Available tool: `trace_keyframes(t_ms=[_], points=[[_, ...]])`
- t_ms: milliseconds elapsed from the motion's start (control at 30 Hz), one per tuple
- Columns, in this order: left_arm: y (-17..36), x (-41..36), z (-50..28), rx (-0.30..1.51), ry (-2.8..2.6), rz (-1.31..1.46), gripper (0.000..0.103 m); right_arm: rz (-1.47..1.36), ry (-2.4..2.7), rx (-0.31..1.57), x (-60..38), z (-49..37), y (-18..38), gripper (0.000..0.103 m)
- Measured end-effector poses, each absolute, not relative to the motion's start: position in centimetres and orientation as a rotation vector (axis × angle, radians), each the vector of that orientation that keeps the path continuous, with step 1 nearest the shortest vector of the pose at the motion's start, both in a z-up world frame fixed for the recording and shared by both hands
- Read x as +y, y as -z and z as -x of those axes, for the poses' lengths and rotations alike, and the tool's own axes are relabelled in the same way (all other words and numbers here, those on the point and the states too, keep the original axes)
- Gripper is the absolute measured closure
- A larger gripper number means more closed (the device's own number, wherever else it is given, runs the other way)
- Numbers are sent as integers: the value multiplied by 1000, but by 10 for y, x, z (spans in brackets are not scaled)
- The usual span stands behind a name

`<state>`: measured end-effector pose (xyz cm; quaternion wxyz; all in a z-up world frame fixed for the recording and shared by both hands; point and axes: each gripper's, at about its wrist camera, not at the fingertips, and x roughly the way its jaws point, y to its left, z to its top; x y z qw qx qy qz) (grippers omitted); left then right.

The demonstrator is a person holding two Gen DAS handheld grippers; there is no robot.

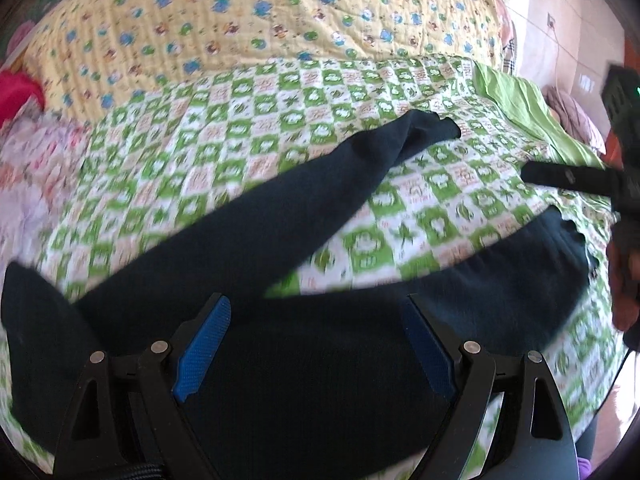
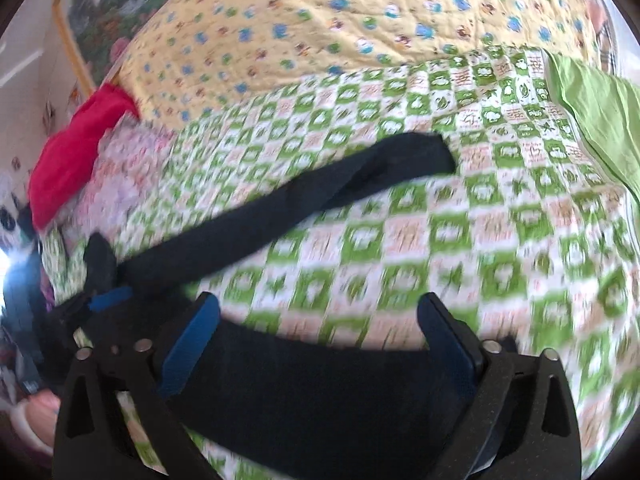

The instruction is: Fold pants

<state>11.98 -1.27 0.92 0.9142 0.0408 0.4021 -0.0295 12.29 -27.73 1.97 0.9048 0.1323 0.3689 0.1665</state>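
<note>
Dark navy pants (image 1: 304, 216) lie spread on a green-and-white checked quilt (image 1: 248, 120). One leg runs up to a cuff at the upper right, the other stretches right. My left gripper (image 1: 316, 312) is open, its blue pads (image 1: 204, 344) wide apart over the dark waist part. In the right wrist view my right gripper (image 2: 320, 312) is open above the near leg of the pants (image 2: 304, 384), with the other leg running up to the right. The left gripper (image 2: 108, 298) shows at the left there. The right gripper (image 1: 560, 178) shows at the right of the left wrist view.
A yellow quilt with small prints (image 1: 248, 20) lies behind the checked one. A red cloth (image 2: 76, 148) sits at the left, a plain green sheet (image 2: 592, 112) at the right. A tiled wall (image 1: 560, 20) is at the far right.
</note>
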Motion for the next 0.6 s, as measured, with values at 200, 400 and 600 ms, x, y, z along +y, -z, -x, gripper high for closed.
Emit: trace_keyframes(t_ms=[200, 400, 600], points=[[-8, -31, -171, 842, 104, -160, 15, -321, -273, 777, -300, -188, -38, 24], [5, -42, -222, 880, 138, -211, 15, -322, -200, 817, -315, -258, -38, 30], [21, -40, -258, 926, 141, -243, 15, -366, -144, 888, -338, -326, -18, 32]])
